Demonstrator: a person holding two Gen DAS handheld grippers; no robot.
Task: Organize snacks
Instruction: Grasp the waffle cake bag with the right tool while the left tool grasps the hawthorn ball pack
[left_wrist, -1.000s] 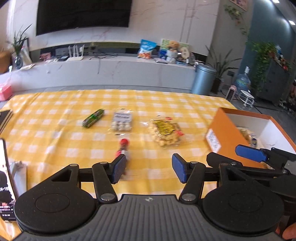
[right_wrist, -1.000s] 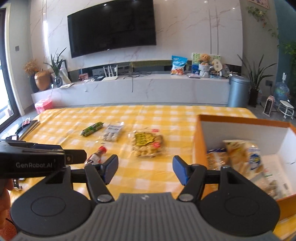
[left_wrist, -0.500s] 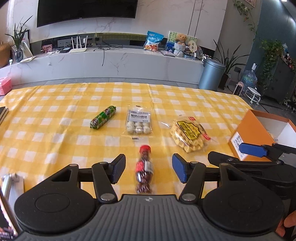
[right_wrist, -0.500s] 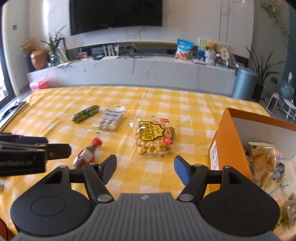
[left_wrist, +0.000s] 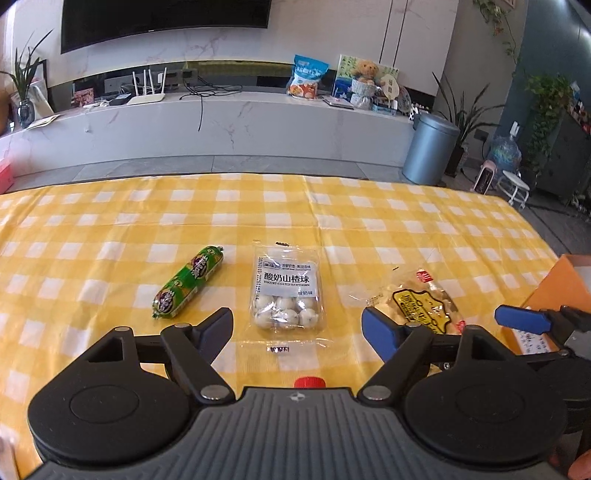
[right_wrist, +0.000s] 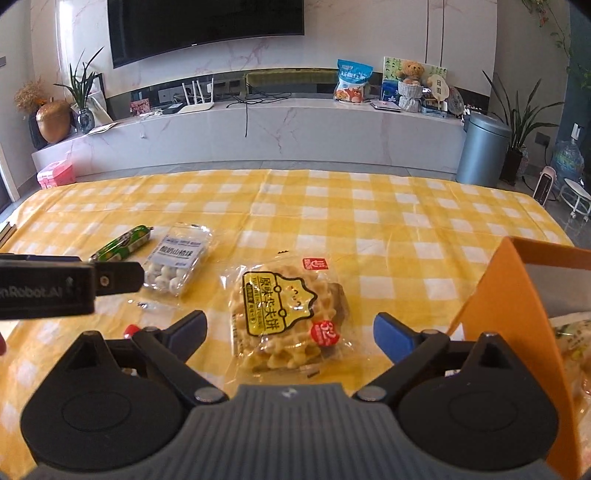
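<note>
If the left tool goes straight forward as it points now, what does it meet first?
Most likely the clear bag of yogurt hawthorn balls, lying between the open fingers of the left tool on the checked tablecloth. Height above it is unclear.

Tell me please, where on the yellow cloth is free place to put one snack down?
Free: the wide far strip of tablecloth beyond all the packets, and the patch between the waffle pack and the orange box. Crowded: the near left, where sausage, hawthorn-ball pack and red-capped bottle lie.
</note>
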